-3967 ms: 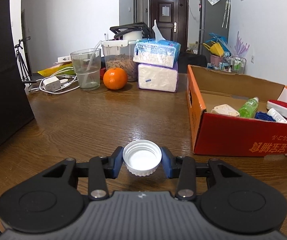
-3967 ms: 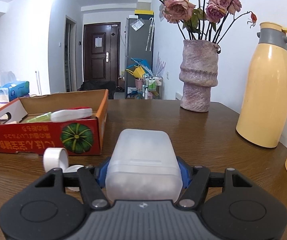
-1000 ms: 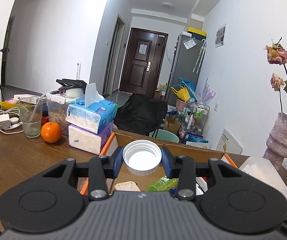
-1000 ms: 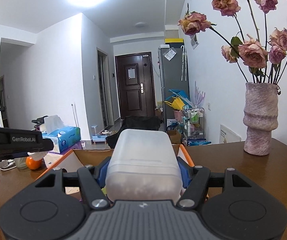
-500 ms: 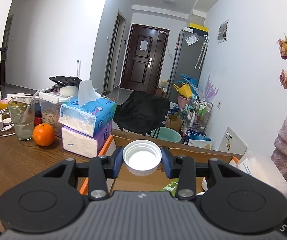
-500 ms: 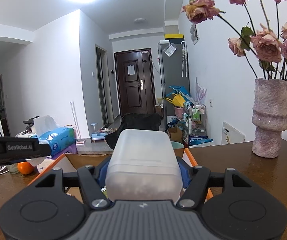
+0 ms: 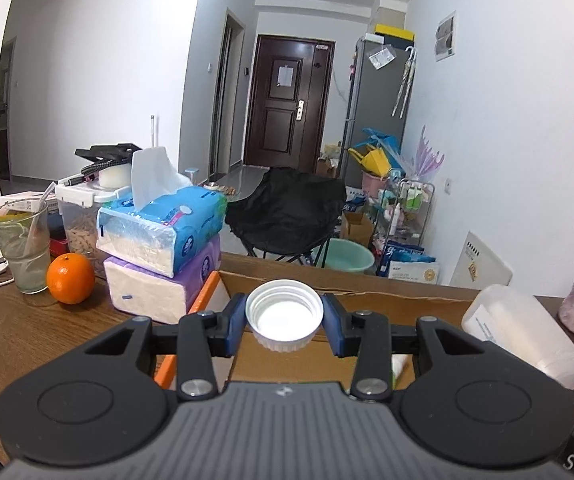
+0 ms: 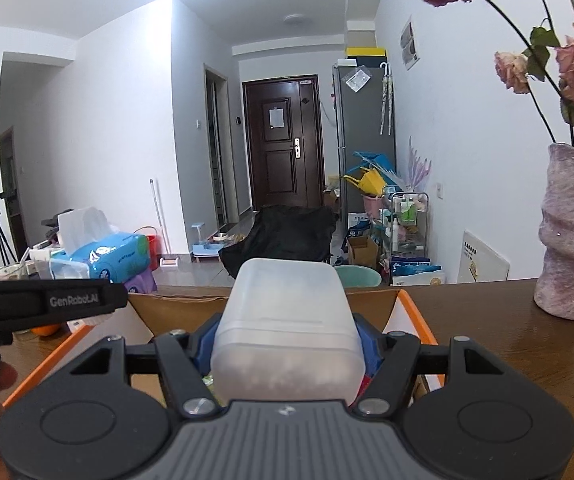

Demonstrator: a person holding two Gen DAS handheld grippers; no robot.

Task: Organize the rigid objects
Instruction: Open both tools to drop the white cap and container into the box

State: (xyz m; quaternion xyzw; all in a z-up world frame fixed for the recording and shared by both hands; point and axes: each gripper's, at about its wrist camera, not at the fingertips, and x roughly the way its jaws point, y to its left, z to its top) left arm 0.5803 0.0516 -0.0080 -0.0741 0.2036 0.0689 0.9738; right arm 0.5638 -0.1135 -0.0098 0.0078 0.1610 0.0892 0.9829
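Note:
My left gripper (image 7: 284, 330) is shut on a white screw cap (image 7: 284, 314), open side toward the camera, held above the left part of an orange-edged cardboard box (image 7: 367, 294). My right gripper (image 8: 287, 344) is shut on a translucent white plastic container (image 8: 287, 328), held above the same box (image 8: 411, 312). The container also shows at the right of the left wrist view (image 7: 519, 332). The left gripper's body shows at the left edge of the right wrist view (image 8: 47, 300). Most of the box's contents are hidden by the grippers.
Two stacked tissue packs (image 7: 163, 240), an orange (image 7: 70, 278), a glass with a straw (image 7: 23, 248) and a lidded food tub (image 7: 83, 216) stand left of the box on the wooden table (image 7: 27, 332). A pink vase with dried roses (image 8: 571, 232) stands to the right.
Both grippers were lifted from the table with their objects and brought over the box. In the last second both views sank slightly and drew closer to the box.

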